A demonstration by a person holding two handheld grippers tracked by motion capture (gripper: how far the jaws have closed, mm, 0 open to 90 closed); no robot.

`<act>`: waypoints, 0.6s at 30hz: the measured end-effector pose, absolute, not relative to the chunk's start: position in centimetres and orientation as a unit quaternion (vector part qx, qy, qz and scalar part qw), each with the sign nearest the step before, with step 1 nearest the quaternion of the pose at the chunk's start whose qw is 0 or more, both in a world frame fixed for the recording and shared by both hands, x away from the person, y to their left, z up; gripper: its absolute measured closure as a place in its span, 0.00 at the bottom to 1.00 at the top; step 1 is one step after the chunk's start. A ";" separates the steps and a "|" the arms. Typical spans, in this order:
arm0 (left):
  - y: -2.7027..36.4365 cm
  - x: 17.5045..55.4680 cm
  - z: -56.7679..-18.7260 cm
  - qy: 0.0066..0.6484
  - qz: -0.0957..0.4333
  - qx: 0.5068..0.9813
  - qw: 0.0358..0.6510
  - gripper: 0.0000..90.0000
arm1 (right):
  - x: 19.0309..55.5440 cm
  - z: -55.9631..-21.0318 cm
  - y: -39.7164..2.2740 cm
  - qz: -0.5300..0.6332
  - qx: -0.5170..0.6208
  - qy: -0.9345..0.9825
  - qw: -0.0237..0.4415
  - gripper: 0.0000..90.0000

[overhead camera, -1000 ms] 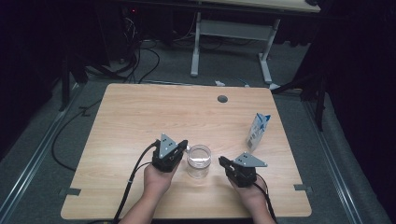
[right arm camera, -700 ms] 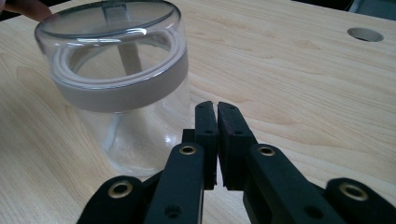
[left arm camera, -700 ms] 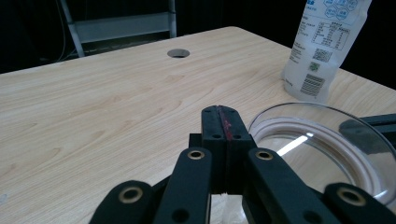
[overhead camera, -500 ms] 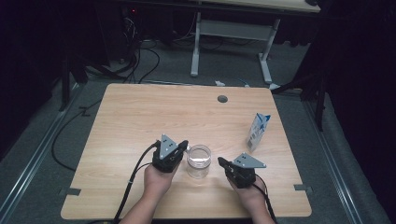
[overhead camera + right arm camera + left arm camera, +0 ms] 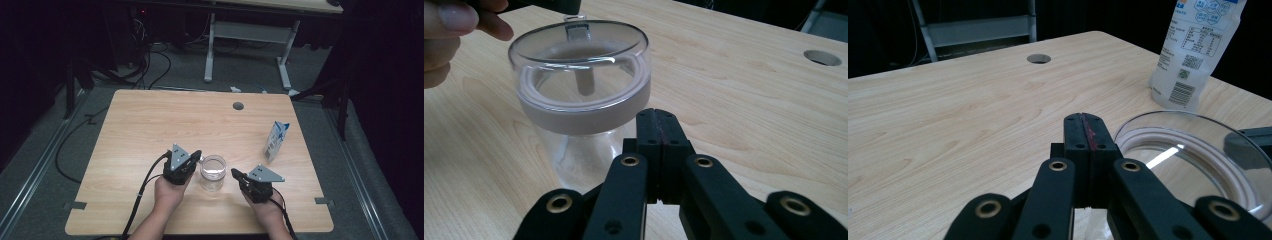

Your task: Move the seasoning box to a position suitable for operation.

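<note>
A clear plastic jar (image 5: 213, 173) with a transparent lid stands near the table's front edge, between my two grippers. In the right gripper view the jar (image 5: 580, 102) is upright with its lid on, a pale ring under the lid. My left gripper (image 5: 196, 156) is just left of the jar, jaws shut with nothing between them; the left gripper view has its shut tips (image 5: 1084, 129) beside the jar's lid (image 5: 1193, 155). My right gripper (image 5: 236, 174) sits just right of the jar, apart from it, jaws (image 5: 655, 125) shut and empty.
A small white and blue carton (image 5: 276, 141) stands upright at the right of the table, seen close in the left gripper view as a carton (image 5: 1193, 50). A round cable hole (image 5: 238, 106) lies near the far edge. The wooden table (image 5: 150, 125) is bare on the left and in the middle.
The right gripper has shifted slightly by the jar; its jaws look a little more closed than a second ago. The left gripper and the jar have stayed put.
</note>
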State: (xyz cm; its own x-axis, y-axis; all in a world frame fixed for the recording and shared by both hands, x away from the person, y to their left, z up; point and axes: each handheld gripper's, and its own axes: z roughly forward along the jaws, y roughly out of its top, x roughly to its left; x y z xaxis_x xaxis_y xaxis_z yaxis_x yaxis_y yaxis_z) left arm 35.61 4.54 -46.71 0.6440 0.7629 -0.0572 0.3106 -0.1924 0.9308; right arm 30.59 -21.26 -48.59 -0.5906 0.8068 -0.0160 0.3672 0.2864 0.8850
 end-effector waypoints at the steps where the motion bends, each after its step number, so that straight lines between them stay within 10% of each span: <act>1: 4.5 35.6 -46.7 0.362 0.217 0.741 0.522 1.00 | 30.6 -48.6 -21.2 0.458 0.382 0.765 0.241 1.00; 18: 4.5 35.7 -46.8 0.363 0.216 0.739 0.524 1.00 | 30.2 -48.3 -20.7 0.463 0.371 0.768 0.240 1.00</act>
